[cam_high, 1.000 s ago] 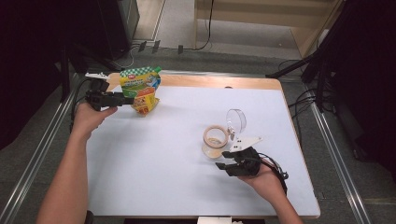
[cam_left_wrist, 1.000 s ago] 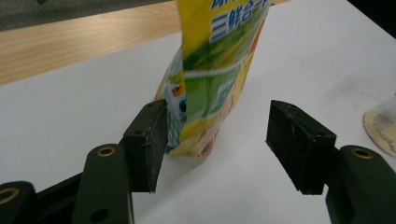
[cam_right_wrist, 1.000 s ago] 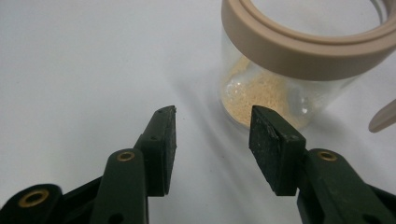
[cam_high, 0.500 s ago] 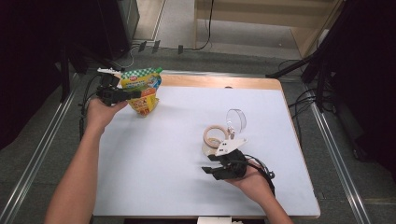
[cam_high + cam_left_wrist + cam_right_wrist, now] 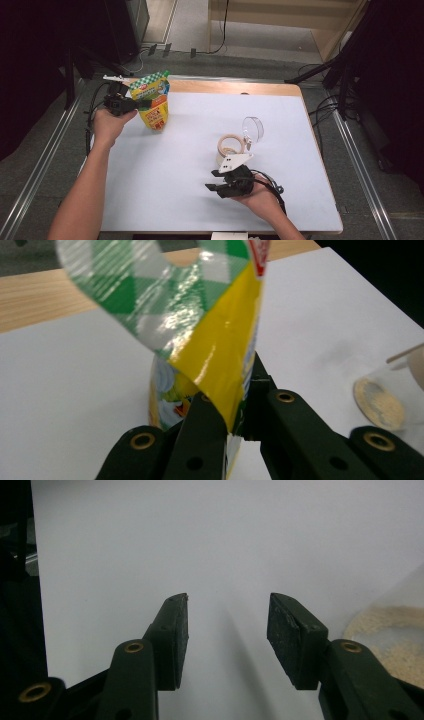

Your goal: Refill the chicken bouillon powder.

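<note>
stood a snack pouch (image 5: 154,101) upright in the upper left of the high view, near the far left corner of the white table (image 5: 165,175), green-checked top above a yellow body. held there by the left gripper (image 5: 142,104), coming in level from the pouch's left. had just been closing; in the left gripper view, pinched hard on a fold of the yellow film (image 5: 227,360), the checked top curling over above the jaws. sat lower right of centre in the high view the right gripper (image 5: 214,181), pads (image 5: 176,637) spread about halfway with nothing but bare table between them. lay just beyond it a roll of tape (image 5: 230,146), and beside that a clear cup (image 5: 253,130) on its side, well apart from the pouch.

risks, as judged from here: gripped only thin, glossy film, so could slip out under any sharp pull or lift. might crease or tear at the pinch if tugged sideways. likely to swing and sag from a grip so near one edge, spilling if the top were open; could not tell whether sealed. could topple if let go while leaning. might nudge the tape or the cup, and set the cup rolling, if the right gripper swept carelessly across towards the pouch.
</note>
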`<state>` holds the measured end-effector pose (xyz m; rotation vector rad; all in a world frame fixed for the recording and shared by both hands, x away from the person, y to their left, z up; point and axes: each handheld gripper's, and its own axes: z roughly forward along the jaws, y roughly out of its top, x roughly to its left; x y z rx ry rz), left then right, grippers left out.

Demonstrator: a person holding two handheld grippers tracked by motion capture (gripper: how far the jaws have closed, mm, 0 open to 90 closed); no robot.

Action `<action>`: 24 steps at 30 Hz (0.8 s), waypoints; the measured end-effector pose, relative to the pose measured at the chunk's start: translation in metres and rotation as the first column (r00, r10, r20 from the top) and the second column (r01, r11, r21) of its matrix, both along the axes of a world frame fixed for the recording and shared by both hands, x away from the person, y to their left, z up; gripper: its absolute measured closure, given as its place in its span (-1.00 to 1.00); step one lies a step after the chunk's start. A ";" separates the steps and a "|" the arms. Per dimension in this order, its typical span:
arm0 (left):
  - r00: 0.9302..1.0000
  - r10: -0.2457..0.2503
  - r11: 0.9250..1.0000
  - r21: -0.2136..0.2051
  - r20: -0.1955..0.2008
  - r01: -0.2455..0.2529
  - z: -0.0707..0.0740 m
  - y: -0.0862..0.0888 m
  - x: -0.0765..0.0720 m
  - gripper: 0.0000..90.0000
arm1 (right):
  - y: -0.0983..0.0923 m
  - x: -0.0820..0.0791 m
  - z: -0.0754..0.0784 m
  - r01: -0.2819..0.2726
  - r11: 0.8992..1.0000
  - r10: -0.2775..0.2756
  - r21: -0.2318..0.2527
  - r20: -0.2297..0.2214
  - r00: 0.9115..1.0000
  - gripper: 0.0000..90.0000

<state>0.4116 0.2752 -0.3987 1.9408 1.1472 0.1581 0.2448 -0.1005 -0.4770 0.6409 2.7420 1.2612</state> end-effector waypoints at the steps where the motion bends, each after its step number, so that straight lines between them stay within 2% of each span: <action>1: 1.000 -0.013 1.000 -0.001 -0.002 0.013 0.002 -0.002 -0.002 1.00 | 0.001 0.000 0.000 0.000 1.000 0.000 0.002 0.000 1.000 0.17; 6: 0.998 -0.066 0.998 0.023 -0.005 0.067 0.012 -0.015 -0.013 1.00 | 0.002 0.000 -0.001 0.007 1.000 -0.007 0.003 0.000 1.000 0.18; 12: 0.993 -0.109 0.994 0.008 -0.034 0.109 0.021 -0.023 -0.028 1.00 | 0.004 -0.001 -0.004 0.024 1.000 -0.024 -0.003 -0.007 1.000 0.19; 18: 0.989 -0.141 0.990 -0.003 -0.040 0.141 0.029 -0.034 -0.046 1.00 | 0.009 0.001 -0.008 0.041 0.999 -0.041 -0.008 -0.013 0.999 0.21; 24: 0.977 -0.206 0.978 -0.018 -0.050 0.206 0.040 -0.051 -0.062 1.00 | 0.010 0.005 -0.009 0.069 0.998 -0.069 -0.002 -0.016 0.998 0.22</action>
